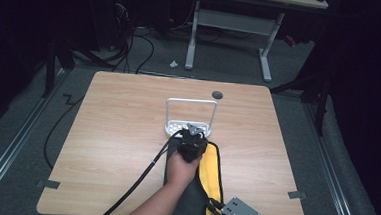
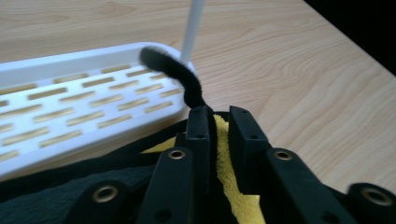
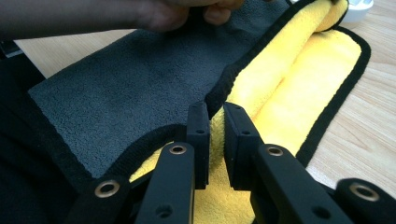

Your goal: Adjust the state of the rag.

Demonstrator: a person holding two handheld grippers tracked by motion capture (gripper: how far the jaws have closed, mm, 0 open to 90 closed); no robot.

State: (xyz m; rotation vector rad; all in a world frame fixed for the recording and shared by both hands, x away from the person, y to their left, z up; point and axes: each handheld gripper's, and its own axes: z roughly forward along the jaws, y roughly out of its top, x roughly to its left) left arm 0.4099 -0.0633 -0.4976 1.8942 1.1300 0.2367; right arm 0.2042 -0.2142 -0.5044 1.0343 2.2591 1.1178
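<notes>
A towel (image 1: 213,175), grey on one side, yellow on the other and hemmed in black, lies folded lengthwise on the wooden table (image 1: 117,133). Its far end touches a white slotted rack (image 1: 173,128) with a tall wire hoop. My left gripper (image 1: 192,131) is at that far end. In the left gripper view its jaws (image 2: 222,114) stand slightly apart, open, with the yellow fold (image 2: 223,154) loose between them and the black hem (image 2: 180,74) curling up onto the rack (image 2: 84,93). My right gripper (image 1: 216,206) at the near table edge is shut on the towel's near edge (image 3: 216,109).
A round grey grommet (image 1: 217,94) sits in the table behind the rack. A person's hand (image 3: 187,11) rests at the towel's far end. A white desk frame (image 1: 231,25) and cables lie on the floor beyond the table.
</notes>
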